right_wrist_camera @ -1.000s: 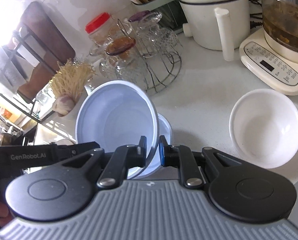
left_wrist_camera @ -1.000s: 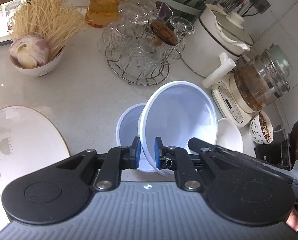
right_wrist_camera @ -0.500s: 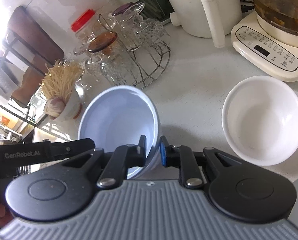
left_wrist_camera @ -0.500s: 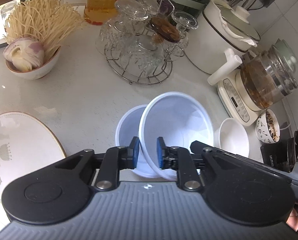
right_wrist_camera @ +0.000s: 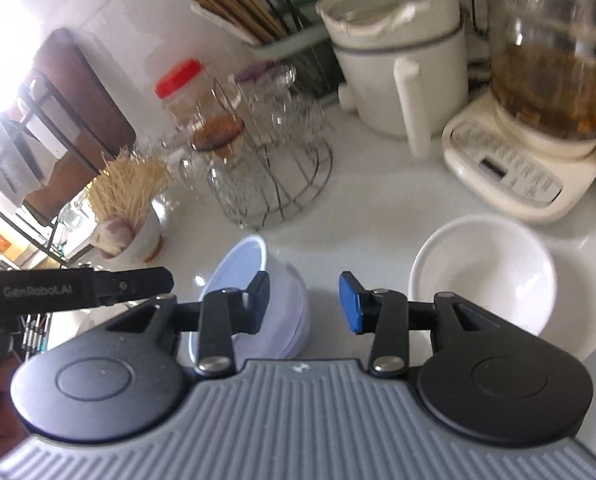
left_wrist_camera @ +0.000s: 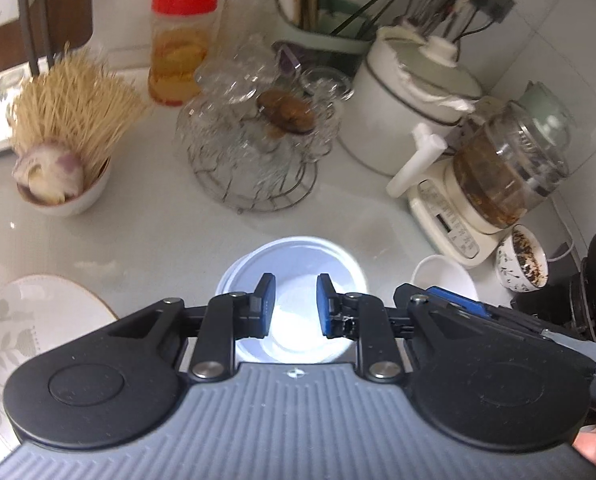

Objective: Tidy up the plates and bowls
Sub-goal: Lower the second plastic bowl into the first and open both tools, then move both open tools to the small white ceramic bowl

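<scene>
A: Both grippers have let go since the earlier frame: then each one pinched the rim of the tilted bluish bowl, now that bowl sits inside the second one, and the left gripper (left_wrist_camera: 291, 305) and the right gripper (right_wrist_camera: 304, 303) have parted fingers with nothing between them.

B: How far are they apart?

A: On the left gripper the gap is moderate; on the right gripper it is wide. The stacked bluish bowls (left_wrist_camera: 294, 280) lie just beyond the left fingertips and directly under them. From the right wrist view the same stack (right_wrist_camera: 258, 300) is behind the left-hand finger of that gripper, so a little to its left.

B: What else is on the white counter (left_wrist_camera: 158, 236)?

A: Going from big to small: the patterned plate (left_wrist_camera: 26, 320) lies at the left of the left gripper, partly hidden under its body. A white pot with a lid (right_wrist_camera: 398, 52) and a kettle with brown liquid on a cream base (right_wrist_camera: 538, 120) stand far ahead at the right. The wire rack of glass cups (left_wrist_camera: 254, 152) stands straight ahead, well apart from the stack. The empty white bowl (right_wrist_camera: 482, 272) sits just right of the right gripper's fingertips, near the stack but not touching it. A small bowl with dry noodles and garlic (left_wrist_camera: 66, 160) stands ahead at the left.
</scene>
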Action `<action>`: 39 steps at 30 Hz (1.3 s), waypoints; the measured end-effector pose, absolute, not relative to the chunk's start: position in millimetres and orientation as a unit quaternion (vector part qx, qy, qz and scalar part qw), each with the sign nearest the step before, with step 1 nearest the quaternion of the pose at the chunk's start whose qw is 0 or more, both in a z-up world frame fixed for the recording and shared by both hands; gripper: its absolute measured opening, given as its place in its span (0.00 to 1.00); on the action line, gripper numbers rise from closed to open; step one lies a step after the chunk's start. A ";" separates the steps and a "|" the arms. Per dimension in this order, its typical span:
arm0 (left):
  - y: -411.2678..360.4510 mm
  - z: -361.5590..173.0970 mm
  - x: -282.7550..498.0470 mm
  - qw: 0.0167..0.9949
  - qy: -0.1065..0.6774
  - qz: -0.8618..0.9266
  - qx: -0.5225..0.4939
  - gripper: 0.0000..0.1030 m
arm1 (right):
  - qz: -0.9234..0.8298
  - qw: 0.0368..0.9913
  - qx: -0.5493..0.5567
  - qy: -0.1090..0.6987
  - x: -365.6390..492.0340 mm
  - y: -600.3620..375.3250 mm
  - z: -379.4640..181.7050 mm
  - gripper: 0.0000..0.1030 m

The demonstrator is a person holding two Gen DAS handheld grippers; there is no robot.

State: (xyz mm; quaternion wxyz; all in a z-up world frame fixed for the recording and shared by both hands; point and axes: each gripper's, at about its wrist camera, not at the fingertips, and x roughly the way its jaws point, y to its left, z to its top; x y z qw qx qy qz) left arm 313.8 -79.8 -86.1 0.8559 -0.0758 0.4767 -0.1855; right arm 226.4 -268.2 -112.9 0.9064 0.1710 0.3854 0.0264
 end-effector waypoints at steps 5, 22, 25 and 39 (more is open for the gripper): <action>-90.9 -69.2 302.7 0.863 0.456 -0.209 -0.065 0.24 | 0.013 0.920 0.162 0.356 208.4 -276.0 -95.8 0.41; -99.2 -36.8 251.8 0.867 0.419 -0.268 -0.034 0.24 | -0.020 0.948 0.135 0.287 147.3 -274.0 -61.9 0.41; -97.6 -35.8 246.7 0.866 0.418 -0.274 -0.033 0.24 | -0.030 0.948 0.138 0.284 138.5 -271.6 -62.3 0.41; -108.3 -59.6 231.4 0.842 0.438 -0.312 -0.024 0.27 | -0.091 0.938 0.153 0.297 108.4 -275.7 -68.3 0.41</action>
